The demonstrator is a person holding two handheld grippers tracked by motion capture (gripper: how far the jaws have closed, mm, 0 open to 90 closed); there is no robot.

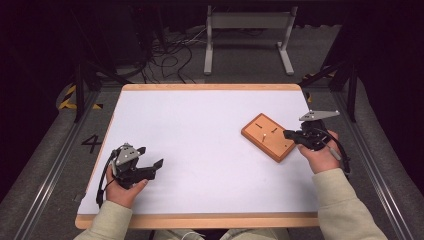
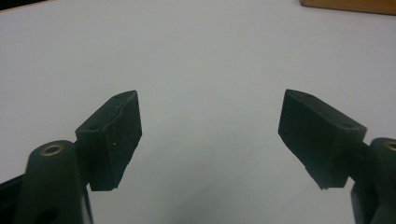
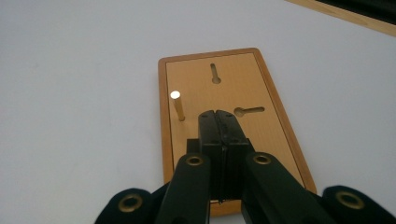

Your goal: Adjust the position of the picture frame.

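A small wooden board [image 1: 268, 136] lies on the right part of the white table; it shows two keyhole-shaped slots [image 3: 215, 73] and one upright wooden peg [image 3: 178, 106]. My right gripper [image 1: 288, 134] hovers over the board's near end, its jaws pressed together with nothing between them, and its tip [image 3: 218, 115] sits just right of the peg. My left gripper [image 1: 150, 157] rests at the table's front left, held in a hand, its jaws spread wide over bare white surface [image 2: 210, 112].
The white table top [image 1: 200, 145] has a wooden rim [image 1: 200, 220]. Beyond the far edge stand a white metal frame [image 1: 247, 37] and loose cables [image 1: 165, 55] on the floor. Metal rails run along both sides.
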